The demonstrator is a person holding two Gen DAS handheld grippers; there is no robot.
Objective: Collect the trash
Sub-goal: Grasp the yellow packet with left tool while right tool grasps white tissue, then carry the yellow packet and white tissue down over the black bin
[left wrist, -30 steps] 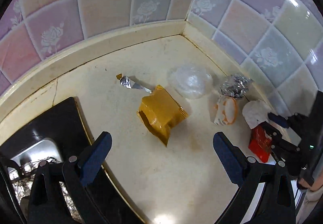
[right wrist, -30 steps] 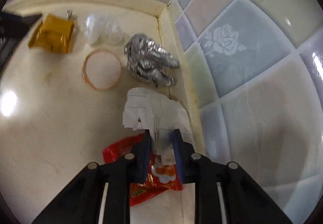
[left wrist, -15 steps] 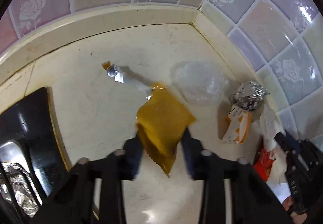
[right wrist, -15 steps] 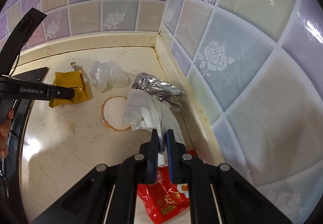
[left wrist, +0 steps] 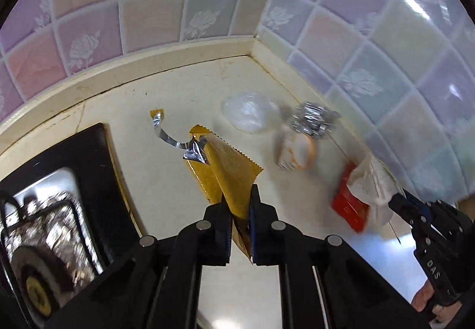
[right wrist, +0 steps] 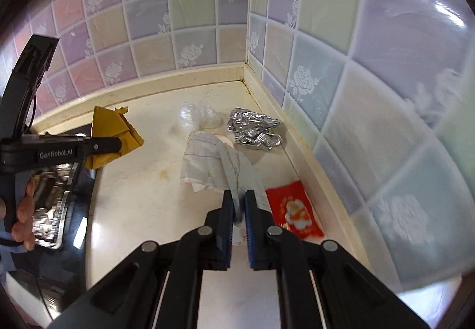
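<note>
The left gripper (left wrist: 240,210) is pinched on the lower edge of the flat golden-yellow foil snack wrapper (left wrist: 228,171), its jaws having just been closing with that wrapper between them; the right gripper (right wrist: 238,210) is pressed together on a thin fold of the crumpled white lined paper sheet (right wrist: 207,163). Both grips are edge grips, so the main risk is slippage: the glossy wrapper can slide out of the pads if the hand swings fast, and the paper can tear at the pinched fold. A torn silver strip (left wrist: 166,139) trails from the wrapper's upper corner toward the cream countertop (left wrist: 166,198) and can snag or drop off (whether its far end is attached cannot be told). The hanging wrapper can also brush the black stove edge (left wrist: 98,180) just beside it. The red printed packet (right wrist: 294,210) lies on the counter partly under the paper and may be dragged along. The crumpled foil ball (right wrist: 255,128), the clear plastic wad (right wrist: 197,117) and the orange-rimmed lid (left wrist: 297,152) remain on the counter near the tiled corner. Both grippers point steeply down toward the counter, side by side, each held in a person's hand (right wrist: 22,216).
</note>
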